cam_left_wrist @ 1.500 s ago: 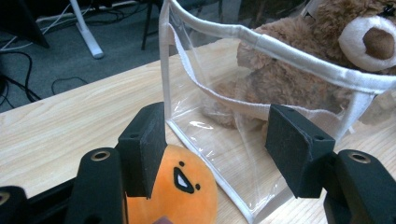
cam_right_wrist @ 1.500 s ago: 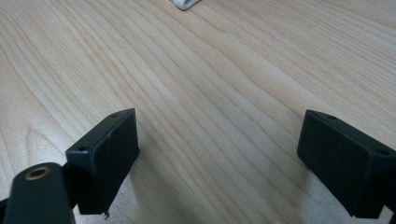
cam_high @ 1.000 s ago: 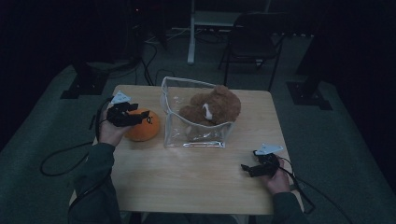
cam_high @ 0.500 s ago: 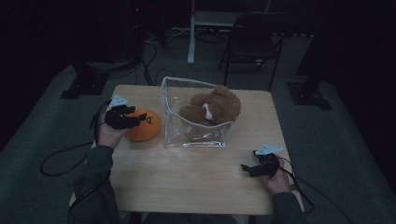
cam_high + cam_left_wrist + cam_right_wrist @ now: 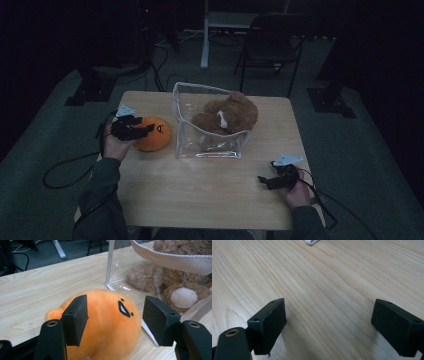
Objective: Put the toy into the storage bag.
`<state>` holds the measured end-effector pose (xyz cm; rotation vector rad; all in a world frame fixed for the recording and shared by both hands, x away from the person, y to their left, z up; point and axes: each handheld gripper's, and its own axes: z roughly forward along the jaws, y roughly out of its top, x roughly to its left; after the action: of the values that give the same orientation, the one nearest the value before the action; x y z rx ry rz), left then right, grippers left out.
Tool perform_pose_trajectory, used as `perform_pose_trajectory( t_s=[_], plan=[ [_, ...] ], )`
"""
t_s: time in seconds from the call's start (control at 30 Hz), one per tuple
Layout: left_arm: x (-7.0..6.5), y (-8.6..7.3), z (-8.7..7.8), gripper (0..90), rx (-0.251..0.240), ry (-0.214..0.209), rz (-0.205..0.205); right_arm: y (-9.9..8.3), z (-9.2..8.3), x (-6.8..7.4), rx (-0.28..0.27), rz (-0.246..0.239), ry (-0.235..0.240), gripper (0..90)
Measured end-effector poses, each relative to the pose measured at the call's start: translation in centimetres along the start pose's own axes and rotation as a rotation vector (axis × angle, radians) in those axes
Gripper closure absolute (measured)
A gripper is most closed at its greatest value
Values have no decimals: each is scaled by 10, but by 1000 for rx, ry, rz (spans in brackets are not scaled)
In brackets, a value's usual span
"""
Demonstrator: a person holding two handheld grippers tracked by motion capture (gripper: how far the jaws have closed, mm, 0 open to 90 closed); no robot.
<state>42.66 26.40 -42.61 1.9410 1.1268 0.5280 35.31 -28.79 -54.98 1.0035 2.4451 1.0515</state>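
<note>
High view: we held the left gripper (image 5: 134, 129) over the orange plush toy (image 5: 154, 134), the clear bag (image 5: 210, 131) with its brown teddy bear (image 5: 227, 114) just beyond. Left gripper view: our jaws straddled the plush (image 5: 105, 325), not pressing it. Right gripper view: the right gripper (image 5: 328, 326) gaped wide above bare wooden table (image 5: 324, 277).

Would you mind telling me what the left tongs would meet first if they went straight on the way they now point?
Most likely the orange plush, already between the open left tongs; behind it stands the clear bag.
</note>
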Motion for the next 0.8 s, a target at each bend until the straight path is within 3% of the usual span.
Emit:
perform_pose_trajectory(
  t_s=[0.27, 0.8],
  plan=[
    [5, -9, 1, 369, 12, 22, -7, 0, 0, 0, 0, 0, 0, 120],
    [22, -28, 1, 387, 32, 67, -65, 0, 0, 0, 0, -1, 0, 120]
  ],
)
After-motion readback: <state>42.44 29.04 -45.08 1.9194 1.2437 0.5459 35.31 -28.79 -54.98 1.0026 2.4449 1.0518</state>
